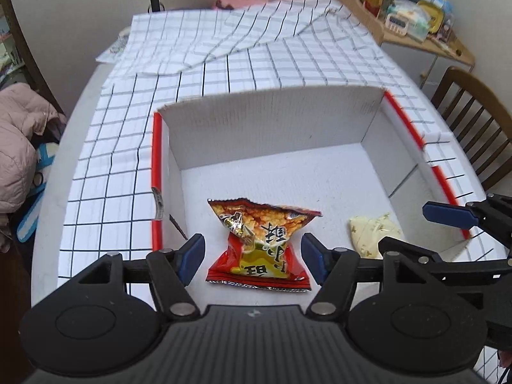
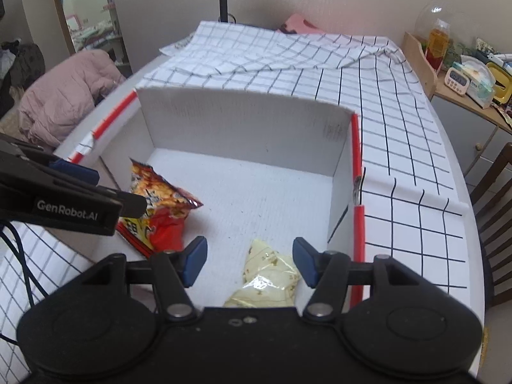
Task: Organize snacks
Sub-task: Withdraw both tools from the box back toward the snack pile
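Jaws apart on left gripper [image 1: 252, 257] and right gripper [image 2: 249, 260]; crinkled red snack bag [image 1: 260, 243] lies clear between left pads, pale packet [image 2: 268, 275] between right ones, only right view showing mirror [image 2: 89, 9].

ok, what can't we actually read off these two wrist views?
- Pale yellow packet: near end cut off by the right gripper body in the right wrist view; print too small to read.
- Red snack bag: lower left part covered by the left gripper's finger in the right wrist view.
- White box: near wall hidden under the left gripper in the left wrist view.
- Shelf clutter: too small to identify.
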`<action>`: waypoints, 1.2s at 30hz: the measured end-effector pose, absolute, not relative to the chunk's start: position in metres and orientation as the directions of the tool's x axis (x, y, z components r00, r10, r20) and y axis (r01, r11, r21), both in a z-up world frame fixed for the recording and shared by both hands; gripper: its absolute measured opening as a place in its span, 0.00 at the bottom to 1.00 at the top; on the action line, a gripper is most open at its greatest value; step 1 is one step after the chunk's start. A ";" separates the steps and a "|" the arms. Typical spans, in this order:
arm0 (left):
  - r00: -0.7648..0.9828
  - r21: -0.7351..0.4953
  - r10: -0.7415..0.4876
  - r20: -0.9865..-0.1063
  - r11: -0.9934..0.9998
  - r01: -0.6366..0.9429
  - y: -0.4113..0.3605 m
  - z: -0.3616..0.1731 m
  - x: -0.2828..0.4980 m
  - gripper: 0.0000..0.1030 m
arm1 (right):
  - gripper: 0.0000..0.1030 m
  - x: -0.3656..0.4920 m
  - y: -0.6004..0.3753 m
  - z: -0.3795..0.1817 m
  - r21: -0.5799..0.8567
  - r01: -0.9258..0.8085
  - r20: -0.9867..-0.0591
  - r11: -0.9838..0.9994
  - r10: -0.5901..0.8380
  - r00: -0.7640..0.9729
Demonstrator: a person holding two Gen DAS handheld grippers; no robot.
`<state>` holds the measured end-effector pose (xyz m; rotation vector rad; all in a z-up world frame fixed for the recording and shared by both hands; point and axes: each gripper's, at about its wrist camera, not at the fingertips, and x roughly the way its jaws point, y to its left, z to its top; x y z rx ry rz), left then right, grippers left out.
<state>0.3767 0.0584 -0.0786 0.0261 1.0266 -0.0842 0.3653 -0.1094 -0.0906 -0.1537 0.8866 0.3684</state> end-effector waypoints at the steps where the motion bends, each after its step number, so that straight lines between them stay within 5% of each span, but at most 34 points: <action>1: 0.524 -0.022 -0.063 -0.849 0.996 0.084 0.059 -0.074 0.372 0.64 | 0.57 0.361 -0.111 -0.087 0.025 -0.377 -0.771 0.926 0.258 0.582; 9: 0.599 -0.051 -0.099 -0.794 0.994 0.097 0.063 -0.043 0.327 0.67 | 0.61 0.325 -0.124 -0.058 0.094 -0.355 -0.717 0.930 0.310 0.624; 11: 0.613 -0.063 -0.113 -0.782 0.993 0.104 0.065 -0.036 0.314 0.67 | 0.81 0.315 -0.125 -0.051 0.102 -0.354 -0.700 0.930 0.320 0.638; 12: 0.621 -0.066 -0.118 -0.775 0.992 0.106 0.067 -0.033 0.308 0.67 | 0.99 0.308 -0.126 -0.047 0.103 -0.358 -0.688 0.928 0.326 0.649; 25: 0.702 -0.123 -0.180 -0.689 0.984 0.131 0.082 -0.006 0.213 0.83 | 1.00 0.223 -0.133 -0.015 0.154 -0.383 -0.602 0.911 0.394 0.695; 30: 0.701 -0.175 -0.213 -0.680 0.976 0.127 0.088 -0.012 0.177 0.96 | 1.00 0.189 -0.137 -0.016 0.165 -0.391 -0.580 0.905 0.410 0.704; 36: 0.683 -0.188 -0.227 -0.694 0.973 0.133 0.087 -0.031 0.140 0.98 | 1.00 0.153 -0.136 -0.032 0.150 -0.372 -0.612 0.916 0.381 0.693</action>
